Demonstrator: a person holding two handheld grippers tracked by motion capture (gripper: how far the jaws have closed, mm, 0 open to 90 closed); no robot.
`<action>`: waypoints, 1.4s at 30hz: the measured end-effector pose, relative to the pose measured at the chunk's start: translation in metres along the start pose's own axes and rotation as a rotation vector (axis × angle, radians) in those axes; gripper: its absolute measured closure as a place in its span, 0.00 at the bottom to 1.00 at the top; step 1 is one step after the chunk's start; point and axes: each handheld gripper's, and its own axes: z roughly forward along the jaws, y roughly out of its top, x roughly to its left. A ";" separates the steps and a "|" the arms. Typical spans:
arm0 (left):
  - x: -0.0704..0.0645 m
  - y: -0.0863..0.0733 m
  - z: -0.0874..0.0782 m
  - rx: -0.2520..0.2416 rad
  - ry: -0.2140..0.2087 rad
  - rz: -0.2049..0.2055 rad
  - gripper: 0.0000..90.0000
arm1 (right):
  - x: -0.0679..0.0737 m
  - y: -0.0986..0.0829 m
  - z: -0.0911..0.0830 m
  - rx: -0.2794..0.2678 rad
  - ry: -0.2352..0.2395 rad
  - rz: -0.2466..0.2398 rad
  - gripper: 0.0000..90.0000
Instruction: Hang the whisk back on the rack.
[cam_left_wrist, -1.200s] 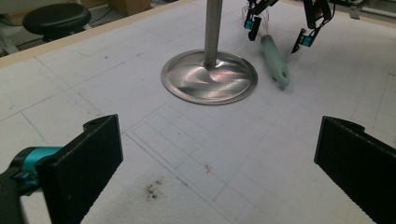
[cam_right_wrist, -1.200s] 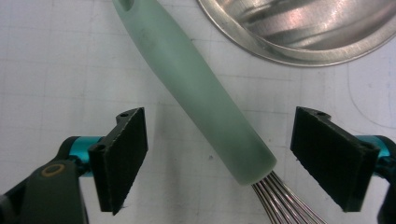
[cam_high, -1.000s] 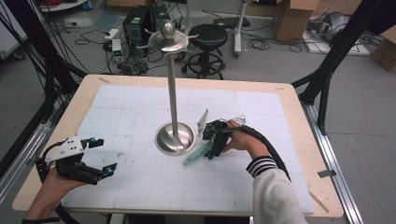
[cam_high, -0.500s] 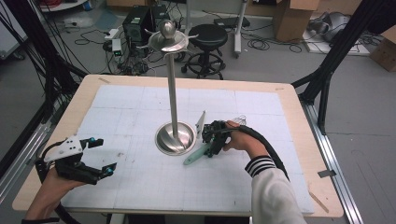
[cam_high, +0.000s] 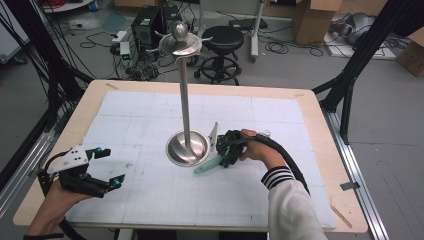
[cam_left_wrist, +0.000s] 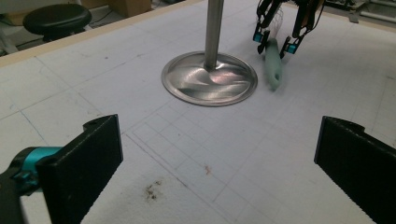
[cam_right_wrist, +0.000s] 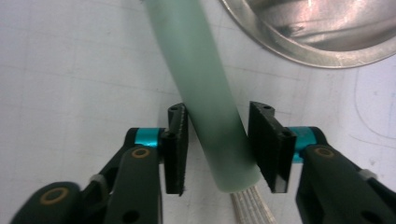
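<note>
**Right claw straddles the green handle**

Right claw (cam_right_wrist: 218, 148) sits over the pale green handle (cam_right_wrist: 205, 93), jaws either side with slim gaps, not yet clamped. Its long axis runs straight between them, beside the steel stand base (cam_high: 187, 148). Left claw (cam_high: 102, 167) hangs wide open, well apart.

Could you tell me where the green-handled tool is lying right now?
In the high view the green-handled tool lies on the white mat, right of the metal stand's round base, its handle between the right gripper's jaws.
</note>
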 end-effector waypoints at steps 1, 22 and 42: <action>0.000 0.000 0.000 0.000 0.001 0.001 0.02 | 0.000 0.000 0.000 0.000 -0.005 -0.007 0.71; 0.000 0.000 -0.001 -0.005 0.007 -0.007 0.02 | 0.010 -0.007 -0.030 -0.072 0.043 0.058 0.77; 0.000 0.001 -0.001 -0.006 0.008 -0.003 0.02 | 0.039 -0.034 -0.096 -0.287 -0.015 0.117 0.77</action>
